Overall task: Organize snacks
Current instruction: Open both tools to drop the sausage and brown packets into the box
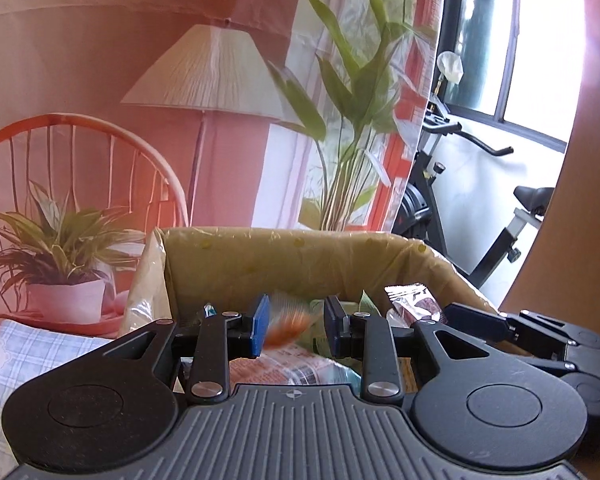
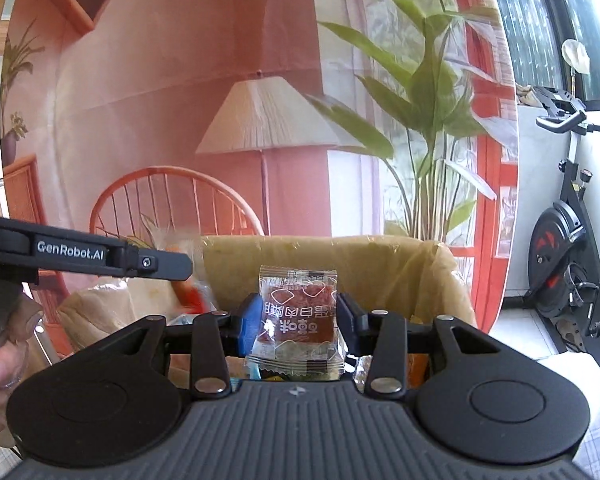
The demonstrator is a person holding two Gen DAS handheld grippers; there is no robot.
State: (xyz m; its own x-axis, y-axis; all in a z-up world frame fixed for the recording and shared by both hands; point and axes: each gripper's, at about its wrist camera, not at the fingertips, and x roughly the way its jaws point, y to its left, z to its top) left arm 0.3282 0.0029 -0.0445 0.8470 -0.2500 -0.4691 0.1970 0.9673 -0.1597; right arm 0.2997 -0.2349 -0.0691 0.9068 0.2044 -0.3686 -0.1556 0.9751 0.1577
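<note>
Right gripper [image 2: 296, 316] pinches a clear-wrapped brown snack packet [image 2: 298, 312] over the plastic-lined cardboard box [image 2: 400, 272]. Left gripper [image 1: 296, 322] gapes wide around a blurred orange packet [image 1: 290, 326]. Slick wrapper could slip and miss the box.

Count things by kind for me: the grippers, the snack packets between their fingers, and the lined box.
Grippers: 2, the left gripper and the right gripper
Snack packets: 2, the red-brown packet and the blurred orange packet
Lined box: 1
Total: 5
</note>
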